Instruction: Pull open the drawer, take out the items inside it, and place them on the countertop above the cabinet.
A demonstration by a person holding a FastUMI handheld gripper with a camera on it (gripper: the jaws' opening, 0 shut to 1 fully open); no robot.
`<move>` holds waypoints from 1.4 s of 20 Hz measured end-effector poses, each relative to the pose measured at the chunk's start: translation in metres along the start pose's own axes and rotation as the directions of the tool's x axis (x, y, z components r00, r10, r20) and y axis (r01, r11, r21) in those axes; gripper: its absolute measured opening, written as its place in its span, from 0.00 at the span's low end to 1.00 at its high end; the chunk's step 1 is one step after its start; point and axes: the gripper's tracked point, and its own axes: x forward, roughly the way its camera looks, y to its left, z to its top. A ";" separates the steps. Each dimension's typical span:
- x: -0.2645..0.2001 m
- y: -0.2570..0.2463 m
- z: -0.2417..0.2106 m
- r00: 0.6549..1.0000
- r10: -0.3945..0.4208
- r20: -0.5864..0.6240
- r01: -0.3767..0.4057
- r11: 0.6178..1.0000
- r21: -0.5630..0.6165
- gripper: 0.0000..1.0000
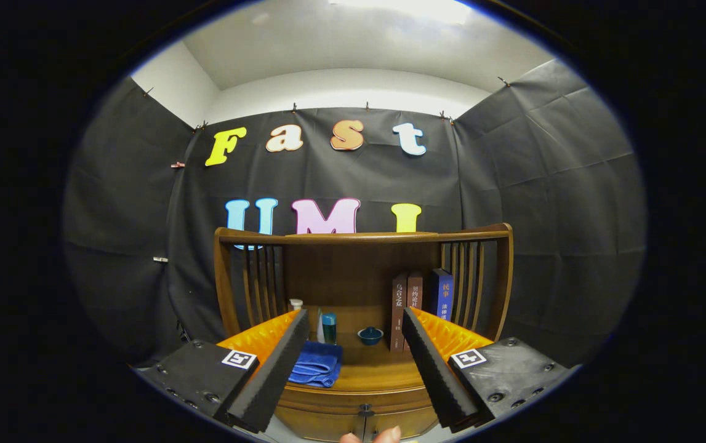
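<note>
Wooden countertop ahead holds three books, one teal bowl, one blue towel. Your gripper points level toward it, jaws wide, empty.

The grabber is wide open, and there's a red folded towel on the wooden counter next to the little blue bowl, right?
Nearly. In the gripper view the folded towel is blue, not red. The gripper is wide open, and the towel lies on the wooden counter near the little blue bowl.

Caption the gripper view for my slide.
Open gripper facing a wooden cabinet, folded blue towel and small teal bowl on its countertop, drawer shut.
</note>
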 end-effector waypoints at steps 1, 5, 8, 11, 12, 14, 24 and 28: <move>-0.001 0.002 -0.004 1.000 0.001 0.003 -0.001 1.000 -0.003 0.99; -0.006 0.006 -0.039 1.000 0.017 0.004 -0.016 1.000 -0.010 0.99; -0.004 0.008 -0.085 1.000 0.020 -0.013 -0.020 0.999 -0.035 0.99; -0.003 0.005 -0.135 1.000 0.010 -0.024 -0.010 0.999 -0.032 0.99; -0.002 0.002 -0.151 1.000 0.003 -0.017 -0.004 0.999 -0.032 0.99; 0.000 -0.003 -0.184 1.000 -0.004 -0.009 0.003 0.999 -0.033 0.99; 0.042 -0.023 -0.299 0.998 -0.017 -0.059 0.016 1.000 -0.018 0.99; 0.049 -0.025 -0.313 0.996 -0.030 -0.089 0.029 0.999 -0.019 0.99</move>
